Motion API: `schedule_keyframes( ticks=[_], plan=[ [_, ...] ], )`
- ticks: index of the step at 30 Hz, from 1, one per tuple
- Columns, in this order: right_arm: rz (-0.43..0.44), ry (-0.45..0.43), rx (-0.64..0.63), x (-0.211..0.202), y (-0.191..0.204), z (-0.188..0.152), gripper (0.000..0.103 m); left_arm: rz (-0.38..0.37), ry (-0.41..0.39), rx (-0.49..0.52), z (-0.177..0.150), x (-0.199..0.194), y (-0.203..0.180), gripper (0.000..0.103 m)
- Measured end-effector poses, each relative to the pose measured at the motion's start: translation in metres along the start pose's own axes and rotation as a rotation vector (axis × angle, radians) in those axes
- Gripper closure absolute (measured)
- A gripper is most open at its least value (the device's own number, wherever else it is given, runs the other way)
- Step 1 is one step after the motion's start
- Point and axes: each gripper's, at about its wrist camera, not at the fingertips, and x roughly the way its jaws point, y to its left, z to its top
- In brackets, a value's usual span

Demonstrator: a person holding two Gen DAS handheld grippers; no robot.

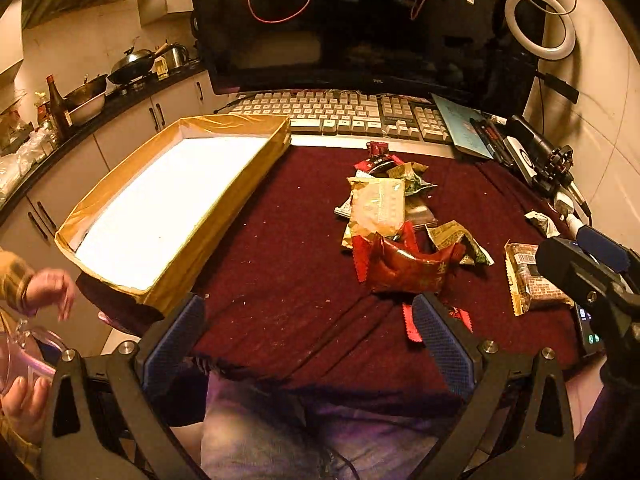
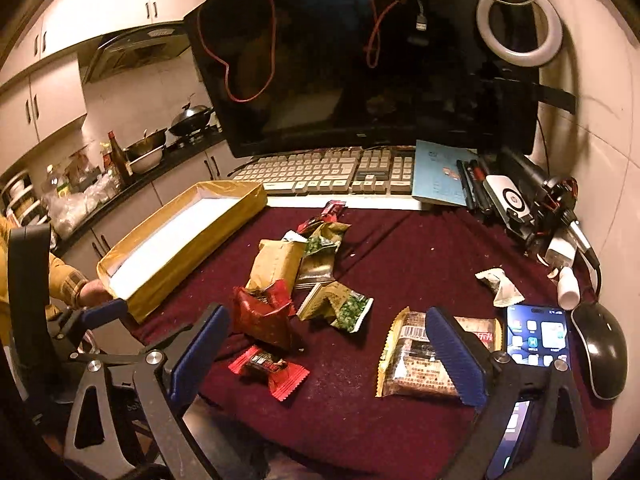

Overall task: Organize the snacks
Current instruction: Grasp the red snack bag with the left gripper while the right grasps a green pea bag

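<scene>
**On the maroon cloth, a heap of snack packets beside an open tray**

At the middle of the counter (image 2: 400, 248), which is draped in dark red cloth, a loose pile of snacks (image 2: 304, 280) is seen: a tan packet (image 2: 276, 264) lies uppermost, green wrappers (image 2: 344, 306) are spread around it, and a large red packet (image 2: 262, 314) is propped at the near edge. A small red candy (image 2: 270, 368) lies apart, nearer the camera. A brown biscuit pack (image 2: 416, 364) is set to the right, well apart from the pile, and a crumpled white wrapper (image 2: 500, 284) lies beyond it.

To the left of the pile a long, shallow box (image 1: 224, 196), wrapped in yellow tape and white inside, is placed at an angle.

The left gripper (image 1: 310, 334) is held spread wide, with nothing between its blue pads, short of the large red packet. The right gripper (image 2: 326, 354) is likewise spread wide and holds nothing; its right pad (image 2: 456, 356) overlaps the biscuit pack in view.

Behind the snacks a keyboard (image 2: 320, 172) and a dark monitor (image 2: 360, 60) are seen. A phone (image 2: 538, 334) and a mouse (image 2: 598, 348) lie at the right edge.
</scene>
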Motion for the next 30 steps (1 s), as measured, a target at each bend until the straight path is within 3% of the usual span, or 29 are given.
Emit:
schedule_keyframes(
  ticks=[5,8,12,17,20,24,26,28,29,30],
  plan=[
    [0.017,0.015,0.017,0.004,-0.008,0.001,0.004,0.042,-0.007,-0.001,-0.003,-0.004,0.003,0.0],
    [0.03,0.025,0.02,0.008,-0.014,-0.002,0.004,0.028,-0.042,0.012,-0.004,-0.007,0.005,0.0],
    [0.045,0.042,0.026,0.011,-0.015,-0.007,0.011,-0.074,-0.022,0.0,-0.001,-0.003,0.003,0.0],
    [0.056,0.068,0.044,0.022,-0.023,-0.009,0.02,-0.15,0.032,-0.008,0.011,0.019,-0.01,0.0],
    [0.033,0.068,0.045,0.026,-0.03,-0.005,0.025,-0.25,0.083,-0.04,0.019,0.038,-0.02,0.0],
    [0.005,0.09,0.04,0.035,-0.041,-0.002,0.025,-0.258,0.098,-0.008,0.024,0.055,-0.042,0.001],
    [0.014,0.102,0.044,0.041,-0.044,-0.002,0.025,-0.234,0.112,0.027,0.022,0.066,-0.052,0.008],
    [0.027,0.112,0.041,0.047,-0.045,-0.001,0.025,-0.246,0.13,0.027,0.019,0.075,-0.054,0.034],
    [0.039,0.119,0.038,0.05,-0.045,0.0,0.025,-0.26,0.131,0.012,0.018,0.076,-0.05,0.035],
    [0.042,0.127,0.031,0.055,-0.043,0.002,0.025,-0.275,0.117,-0.006,0.018,0.074,-0.046,0.043]
  ],
)
